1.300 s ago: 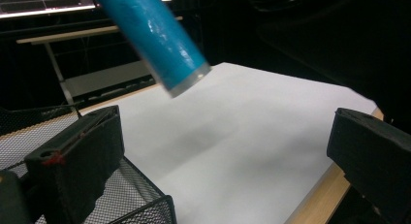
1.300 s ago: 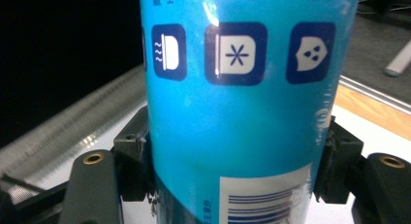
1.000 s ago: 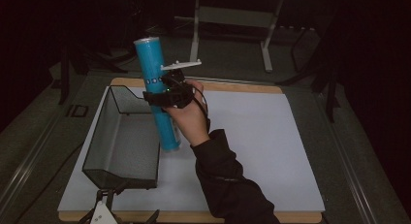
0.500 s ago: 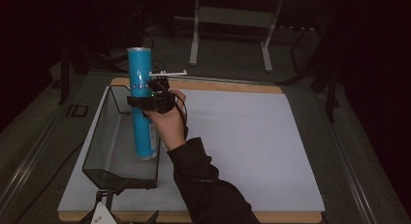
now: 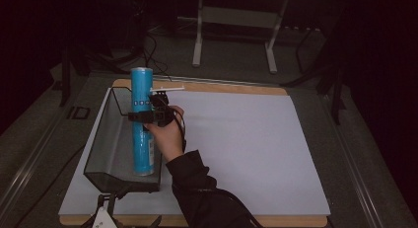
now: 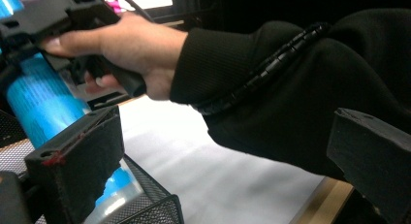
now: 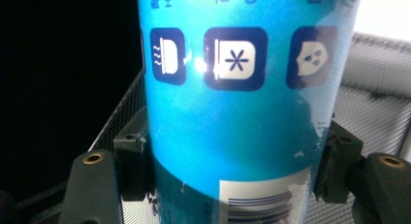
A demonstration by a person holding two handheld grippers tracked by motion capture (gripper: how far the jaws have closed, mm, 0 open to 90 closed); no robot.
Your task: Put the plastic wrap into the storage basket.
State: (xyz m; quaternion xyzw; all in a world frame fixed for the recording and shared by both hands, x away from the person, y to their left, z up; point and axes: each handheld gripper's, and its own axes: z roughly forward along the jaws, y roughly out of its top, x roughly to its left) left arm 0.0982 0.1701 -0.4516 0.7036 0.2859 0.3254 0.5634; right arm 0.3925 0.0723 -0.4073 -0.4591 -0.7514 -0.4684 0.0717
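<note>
A tall blue tube [image 5: 142, 124] stands upright with its lower end inside the black wire mesh basket [image 5: 106, 144] at the left of the table. My right gripper [image 5: 148, 114] is shut on the tube about halfway up, held by a hand in a dark sleeve. In the right gripper view the tube [image 7: 237, 127] sits squeezed between both pads, with the basket's mesh [image 7: 368, 88] behind it. My left gripper [image 5: 104, 219] rests at the table's front edge, jaws wide apart and empty [image 6: 223, 161]. From there it looks at the tube [image 6: 43, 107] and the basket's corner [image 6: 155, 195].
A white mat [image 5: 246, 139] covers a wooden board [image 5: 231, 87] to the right of the basket. A metal stand [image 5: 236, 20] and cables lie on the dark floor beyond the table. The sleeve [image 6: 291, 88] crosses close in front of the left gripper.
The right gripper carried the blue tube leftward from over the mat's edge and lowered it upright into the basket. The left gripper stayed put.
</note>
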